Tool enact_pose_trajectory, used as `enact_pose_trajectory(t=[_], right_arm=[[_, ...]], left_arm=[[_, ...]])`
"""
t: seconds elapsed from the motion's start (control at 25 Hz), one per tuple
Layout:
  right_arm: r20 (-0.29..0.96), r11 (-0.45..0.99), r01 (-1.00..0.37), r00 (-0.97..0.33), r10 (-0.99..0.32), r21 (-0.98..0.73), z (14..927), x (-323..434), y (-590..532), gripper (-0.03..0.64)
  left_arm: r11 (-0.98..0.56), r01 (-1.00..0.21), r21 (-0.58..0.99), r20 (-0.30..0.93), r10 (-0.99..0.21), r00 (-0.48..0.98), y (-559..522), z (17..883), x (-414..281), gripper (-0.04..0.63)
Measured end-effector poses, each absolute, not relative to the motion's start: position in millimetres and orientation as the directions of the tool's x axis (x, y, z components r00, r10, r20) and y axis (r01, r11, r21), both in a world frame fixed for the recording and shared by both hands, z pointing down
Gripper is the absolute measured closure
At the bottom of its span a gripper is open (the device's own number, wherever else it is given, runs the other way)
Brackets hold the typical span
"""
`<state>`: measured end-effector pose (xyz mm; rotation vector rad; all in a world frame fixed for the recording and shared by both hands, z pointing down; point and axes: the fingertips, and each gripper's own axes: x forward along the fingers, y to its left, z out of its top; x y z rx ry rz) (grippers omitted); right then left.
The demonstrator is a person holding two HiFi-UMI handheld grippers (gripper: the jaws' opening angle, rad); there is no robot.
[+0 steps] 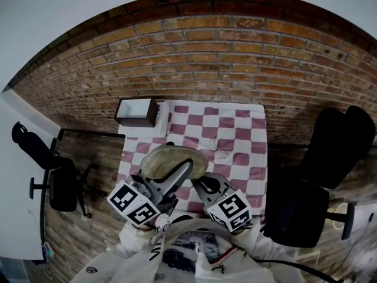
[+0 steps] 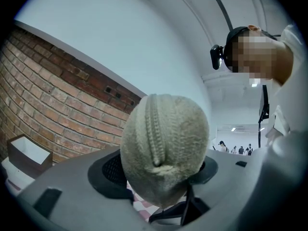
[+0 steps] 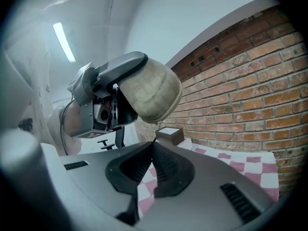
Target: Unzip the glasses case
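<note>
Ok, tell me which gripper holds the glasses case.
The left gripper: the beige glasses case is clamped between its jaws. The right gripper has its jaws shut, nothing visible between them.

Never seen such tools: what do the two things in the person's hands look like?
Both the left gripper and right gripper are grey moulded shells with black ribbed pads inside the jaws and a cube of black-and-white square markers behind. The sleeves are white.
</note>
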<state>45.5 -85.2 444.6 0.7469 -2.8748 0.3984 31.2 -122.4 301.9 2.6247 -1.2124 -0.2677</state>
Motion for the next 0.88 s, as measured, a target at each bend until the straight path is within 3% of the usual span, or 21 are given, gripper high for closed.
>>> enact_pose_trajectory(t=[0.88], right_arm=[[0.302, 0.802, -0.585, -0.791, -0.532, -0.121, 443, -46, 20, 0.601]], left_arm=[[-0.603, -0.714, 0.356, -0.106, -0.785, 0.611, 3, 309, -100, 0.298]])
